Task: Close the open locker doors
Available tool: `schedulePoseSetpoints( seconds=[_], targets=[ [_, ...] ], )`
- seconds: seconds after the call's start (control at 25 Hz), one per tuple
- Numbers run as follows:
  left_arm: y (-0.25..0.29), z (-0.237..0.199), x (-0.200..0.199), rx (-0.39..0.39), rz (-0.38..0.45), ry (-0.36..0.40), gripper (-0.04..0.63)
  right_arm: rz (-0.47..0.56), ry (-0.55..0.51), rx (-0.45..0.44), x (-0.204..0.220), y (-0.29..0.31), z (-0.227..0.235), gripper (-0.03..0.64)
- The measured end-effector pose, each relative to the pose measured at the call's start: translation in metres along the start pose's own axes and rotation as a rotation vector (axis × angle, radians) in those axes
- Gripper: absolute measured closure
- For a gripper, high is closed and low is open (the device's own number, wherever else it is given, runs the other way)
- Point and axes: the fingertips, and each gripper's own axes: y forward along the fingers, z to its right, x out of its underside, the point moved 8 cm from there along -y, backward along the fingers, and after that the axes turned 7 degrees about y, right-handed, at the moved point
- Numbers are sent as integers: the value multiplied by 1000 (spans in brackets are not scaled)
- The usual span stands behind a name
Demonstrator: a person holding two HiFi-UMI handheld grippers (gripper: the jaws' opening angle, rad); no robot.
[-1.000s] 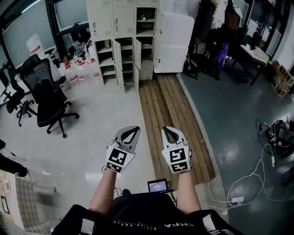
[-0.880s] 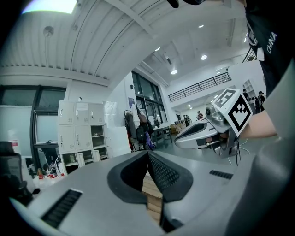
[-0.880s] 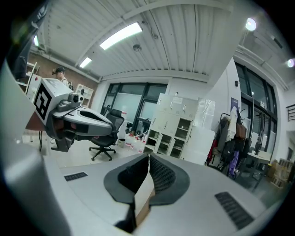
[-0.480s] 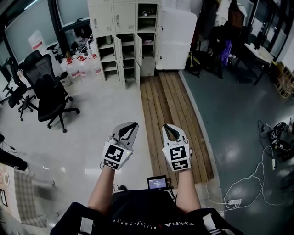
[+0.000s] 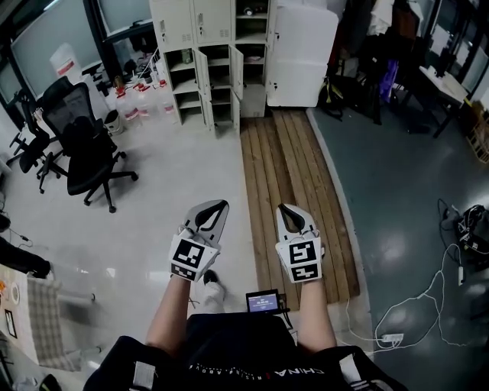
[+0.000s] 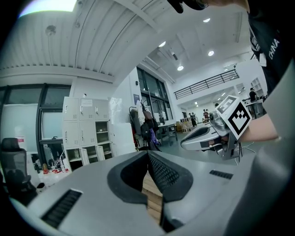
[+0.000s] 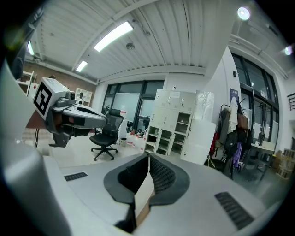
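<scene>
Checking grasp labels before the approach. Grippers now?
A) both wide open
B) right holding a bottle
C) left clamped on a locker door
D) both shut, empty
D: the left gripper and right gripper each show jaws together with nothing between them, and the lockers stand well ahead, out of contact.

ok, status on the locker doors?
Jaws shut, nothing held: left gripper, right gripper. Far ahead, lockers with doors open, not yet reached. Path looks free; office chair off to the left.

Two grippers (image 5: 223,204) (image 5: 282,207), two black office chairs (image 5: 90,149) (image 5: 30,145), one locker bank (image 5: 195,23), one white cabinet (image 5: 302,57).
</scene>
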Motion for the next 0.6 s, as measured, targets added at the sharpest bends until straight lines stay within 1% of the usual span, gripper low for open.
schedulePoseSetpoints(
  seconds=[0.2,0.6],
  targets=[
    [28,-46,19,21,0,-9,575,-21,0,24,-10,51,1,581],
    [81,-198,59,60,-2,-4,575,-52,-31,78,-67,197,-21,581]
  ],
)
